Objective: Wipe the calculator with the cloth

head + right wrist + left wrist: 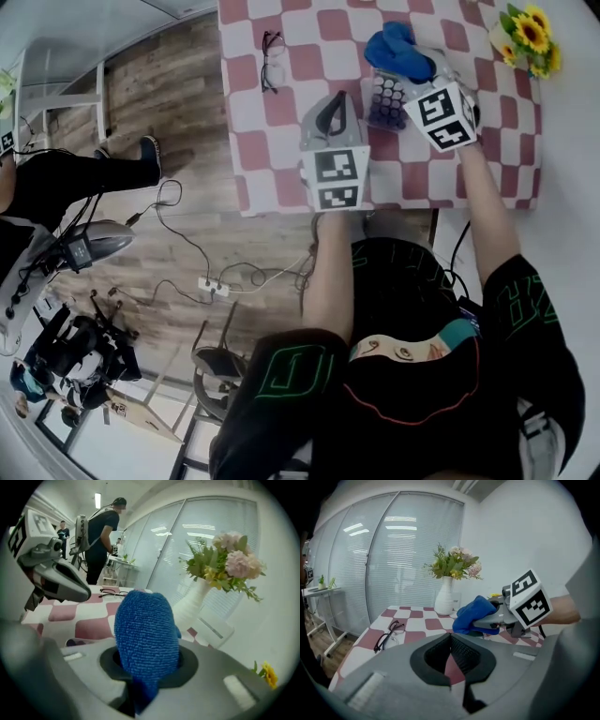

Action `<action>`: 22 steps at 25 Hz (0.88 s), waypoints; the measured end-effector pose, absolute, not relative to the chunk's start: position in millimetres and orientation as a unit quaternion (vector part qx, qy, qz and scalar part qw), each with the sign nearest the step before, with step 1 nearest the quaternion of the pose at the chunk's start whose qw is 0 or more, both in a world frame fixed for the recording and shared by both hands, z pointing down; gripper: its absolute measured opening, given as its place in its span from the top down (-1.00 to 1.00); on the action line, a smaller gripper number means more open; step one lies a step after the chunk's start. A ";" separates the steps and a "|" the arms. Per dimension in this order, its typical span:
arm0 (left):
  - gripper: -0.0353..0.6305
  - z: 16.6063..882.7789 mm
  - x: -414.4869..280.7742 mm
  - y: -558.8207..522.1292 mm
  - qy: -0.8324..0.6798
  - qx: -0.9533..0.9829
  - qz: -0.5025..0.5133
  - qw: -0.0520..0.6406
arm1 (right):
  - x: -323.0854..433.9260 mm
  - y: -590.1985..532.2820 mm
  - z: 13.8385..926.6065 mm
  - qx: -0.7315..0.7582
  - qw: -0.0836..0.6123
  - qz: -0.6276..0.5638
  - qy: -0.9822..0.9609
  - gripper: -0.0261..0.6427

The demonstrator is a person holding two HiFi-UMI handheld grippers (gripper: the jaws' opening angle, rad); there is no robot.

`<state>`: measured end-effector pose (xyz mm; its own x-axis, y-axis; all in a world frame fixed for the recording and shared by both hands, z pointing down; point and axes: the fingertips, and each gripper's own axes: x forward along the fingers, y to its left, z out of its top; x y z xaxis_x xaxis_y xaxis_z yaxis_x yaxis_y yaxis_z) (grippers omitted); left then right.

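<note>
My right gripper [420, 67] had its fingers clamped on the blue cloth [394, 45], which bulged out past the tips in a rounded wad. The calculator [385, 98] lay flat on the checkered surface [281, 141], just to the left of that gripper and under the cloth's near edge. Its long axis ran away from me. The cloth sat at the far end of it, so I judged that the wipe would have to come back toward me along its length, over the rows of keys. My right fingers were much the nearer pair.

My left gripper [334, 108] hung lower left of the calculator, near it but apart from it. Its fingers were drawn together at the tips with nothing between them, only the surface showing through below.

Much of the calculator was hidden from me. The cloth covered its far end, and the right gripper's marker cube cut off its right edge. From the right gripper I saw only a dark sliver of it, low on the left. I could not make out a display, nor whether the cloth was touching the keys.
</note>
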<state>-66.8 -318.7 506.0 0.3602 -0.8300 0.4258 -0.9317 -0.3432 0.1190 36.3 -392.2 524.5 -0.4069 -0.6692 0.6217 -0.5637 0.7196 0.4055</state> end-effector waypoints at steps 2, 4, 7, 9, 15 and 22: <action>0.87 505.2 -69.6 -321.9 -0.547 0.806 0.143 0.175 | 28.8 -385.1 535.4 0.348 0.411 -0.070 -0.840 0.63; 0.87 504.3 -70.5 -324.5 -0.547 0.807 0.140 0.175 | 25.4 -377.4 541.8 0.338 0.417 -0.068 -0.841 0.63; 0.87 504.8 -67.2 -321.5 -0.542 0.809 0.137 0.180 | 27.1 -359.5 550.4 0.332 0.423 -0.049 -0.841 0.63; 0.86 503.4 -67.9 -325.0 -0.541 0.810 0.133 0.181 | 25.4 -356.3 551.7 0.332 0.419 -0.040 -0.844 0.63; 0.87 505.5 -70.7 -326.2 -0.541 0.810 0.133 0.182 | 21.6 -344.3 552.4 0.328 0.405 -0.009 -0.853 0.62; 0.86 503.7 -73.3 -334.7 -0.549 0.806 0.132 0.180 | 18.1 -333.3 549.8 0.318 0.395 -0.002 -0.862 0.62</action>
<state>-73.3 -334.7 503.7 0.3629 -0.8367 0.4101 -0.9317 -0.3334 0.1442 18.1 -333.3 549.8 -0.4851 -0.5502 0.6797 -0.5469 0.7974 0.2552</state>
